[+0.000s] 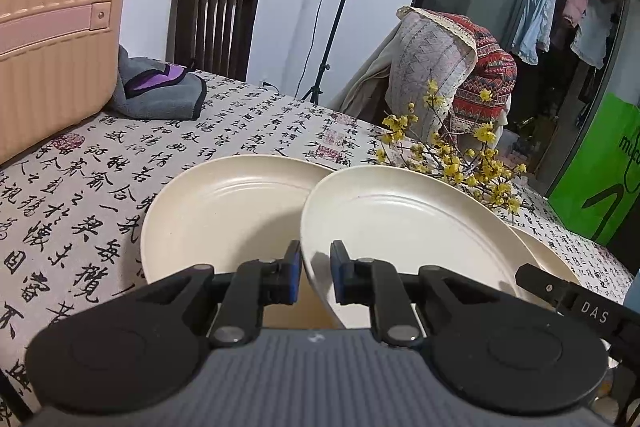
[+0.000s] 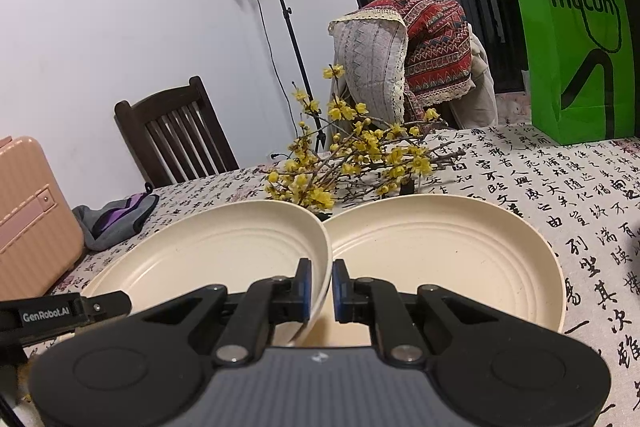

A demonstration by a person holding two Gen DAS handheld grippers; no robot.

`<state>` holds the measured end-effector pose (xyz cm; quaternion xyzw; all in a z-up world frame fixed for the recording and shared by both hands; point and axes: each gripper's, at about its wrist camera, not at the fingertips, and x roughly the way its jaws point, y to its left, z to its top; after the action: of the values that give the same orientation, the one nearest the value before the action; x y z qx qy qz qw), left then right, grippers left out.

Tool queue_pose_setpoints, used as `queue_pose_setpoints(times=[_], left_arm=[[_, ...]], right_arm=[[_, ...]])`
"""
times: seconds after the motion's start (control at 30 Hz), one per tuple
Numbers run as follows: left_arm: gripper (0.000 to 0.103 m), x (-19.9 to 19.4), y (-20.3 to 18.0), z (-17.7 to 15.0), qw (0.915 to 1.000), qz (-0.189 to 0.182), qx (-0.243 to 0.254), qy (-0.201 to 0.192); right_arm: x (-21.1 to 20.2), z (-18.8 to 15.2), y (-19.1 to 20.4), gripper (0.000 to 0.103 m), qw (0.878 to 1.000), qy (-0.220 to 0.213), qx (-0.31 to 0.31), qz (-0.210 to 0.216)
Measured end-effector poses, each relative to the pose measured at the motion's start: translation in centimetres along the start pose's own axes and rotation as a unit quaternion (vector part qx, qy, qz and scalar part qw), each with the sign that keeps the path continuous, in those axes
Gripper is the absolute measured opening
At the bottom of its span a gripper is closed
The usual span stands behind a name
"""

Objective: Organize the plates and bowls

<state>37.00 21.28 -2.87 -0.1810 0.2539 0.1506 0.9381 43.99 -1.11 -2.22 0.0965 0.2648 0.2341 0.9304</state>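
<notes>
Resting between both jaws: plate rim [image 1: 316,283]

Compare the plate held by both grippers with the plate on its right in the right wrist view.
The held plate is clamped at its rim by the left gripper and right gripper; the other plate is touched by neither. The held plate is raised, its rim over the other plate's edge; the other plate lies flat on the tablecloth. Both are cream, round, empty.
</notes>
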Motion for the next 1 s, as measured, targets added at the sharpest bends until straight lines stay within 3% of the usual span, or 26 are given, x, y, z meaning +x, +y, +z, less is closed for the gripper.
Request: queue_pose_setpoints(times=[1.0], left_arm=[[0.014, -2.0, -0.7, 0.5, 0.9993, 0.001, 0.017, -0.033]], right_arm=[[-1.3, 0.5, 0.1, 0.010, 1.000, -0.017, 0.004, 0.007]])
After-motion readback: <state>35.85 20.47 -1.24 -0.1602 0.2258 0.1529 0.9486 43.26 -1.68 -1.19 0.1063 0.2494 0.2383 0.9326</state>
